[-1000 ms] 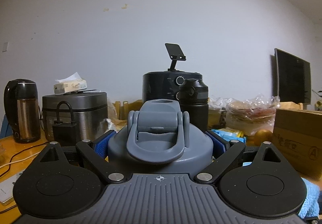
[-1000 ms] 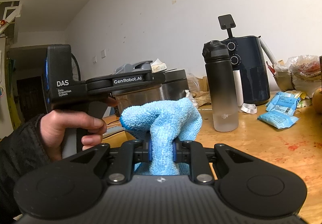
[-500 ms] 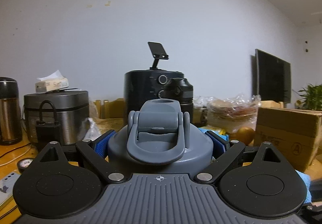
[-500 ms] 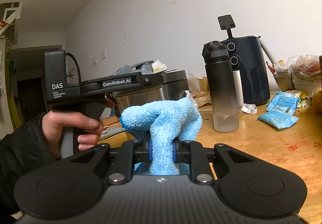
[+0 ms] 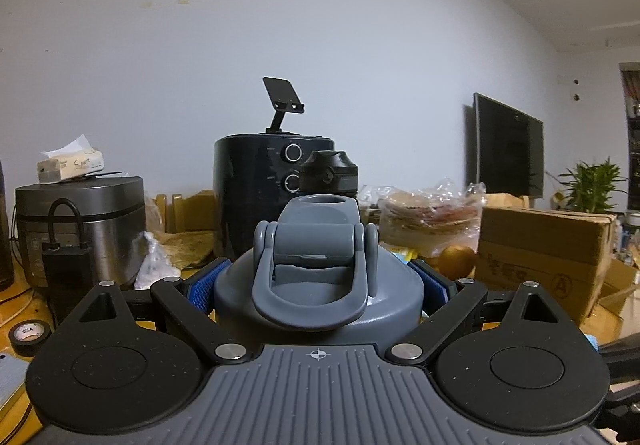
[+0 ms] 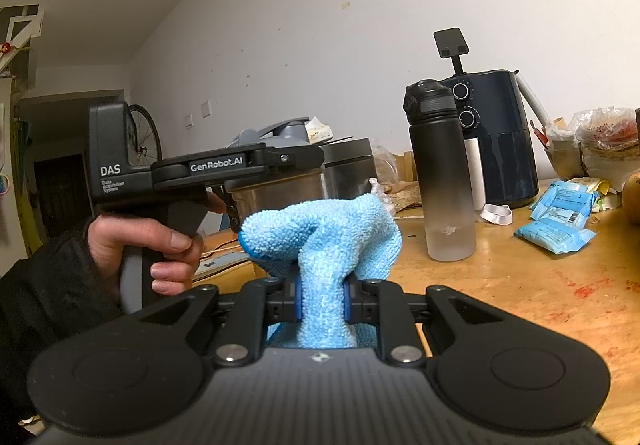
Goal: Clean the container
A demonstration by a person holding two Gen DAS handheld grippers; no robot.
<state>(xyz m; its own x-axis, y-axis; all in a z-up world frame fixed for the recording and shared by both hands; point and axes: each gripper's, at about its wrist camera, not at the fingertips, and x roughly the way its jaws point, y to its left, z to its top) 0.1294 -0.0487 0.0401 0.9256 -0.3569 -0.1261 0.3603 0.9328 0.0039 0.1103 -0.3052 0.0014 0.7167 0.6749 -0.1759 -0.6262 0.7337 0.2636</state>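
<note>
Left tongs: blue pads clamped on grey container, lid handle folded toward camera.
Right tongs: pinching blue cloth above counter; bare wood to the right.
Right view only: left hand, container profile.
Beyond: black bottle, air fryer, rice cooker.

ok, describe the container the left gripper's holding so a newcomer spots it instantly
Start at the dark round air fryer against the white wall, then come forward past the black-capped gradient water bottle. The grey plastic jug sits clamped between the left gripper fingers. Unlike the slim bottle, it is wide, matte grey, with a loop handle and open spout.
</note>
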